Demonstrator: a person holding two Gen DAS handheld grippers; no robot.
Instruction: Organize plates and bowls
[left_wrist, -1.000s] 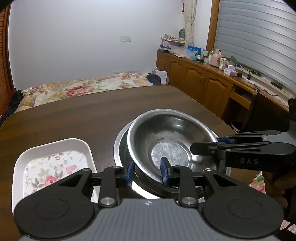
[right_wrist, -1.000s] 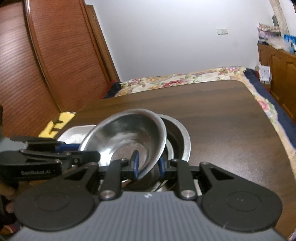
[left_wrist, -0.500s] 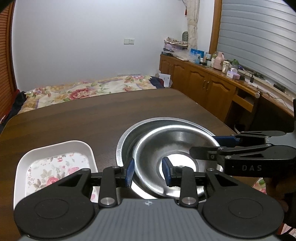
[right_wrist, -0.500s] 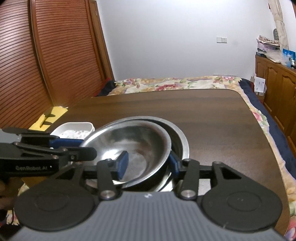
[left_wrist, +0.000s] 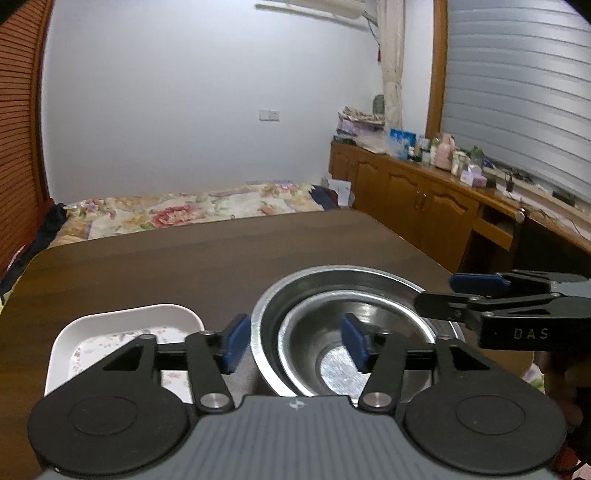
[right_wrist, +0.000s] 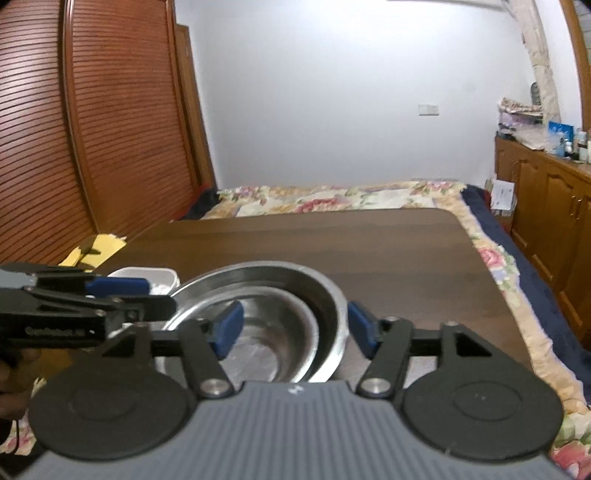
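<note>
Bowl (left_wrist: 354, 347) now nested; tray's (left_wrist: 125, 325) florals left-view-only

1. A small steel bowl (left_wrist: 354, 354) sits nested inside a larger steel bowl (left_wrist: 332, 288) on a dark wooden table (left_wrist: 184, 266); the larger bowl serves as landmark.
2. The left gripper (left_wrist: 293, 341) straddles that bowl's near-left rim, jaws opening; its blue pads (left_wrist: 234, 341) press on nothing.
3. Left of the bowl, close beside it, lies a white floral tray (left_wrist: 110, 332).
4. At the bowl's right rim hangs the right gripper (left_wrist: 454, 295); a flowered bed (left_wrist: 177, 210) lies beyond the table.
</note>
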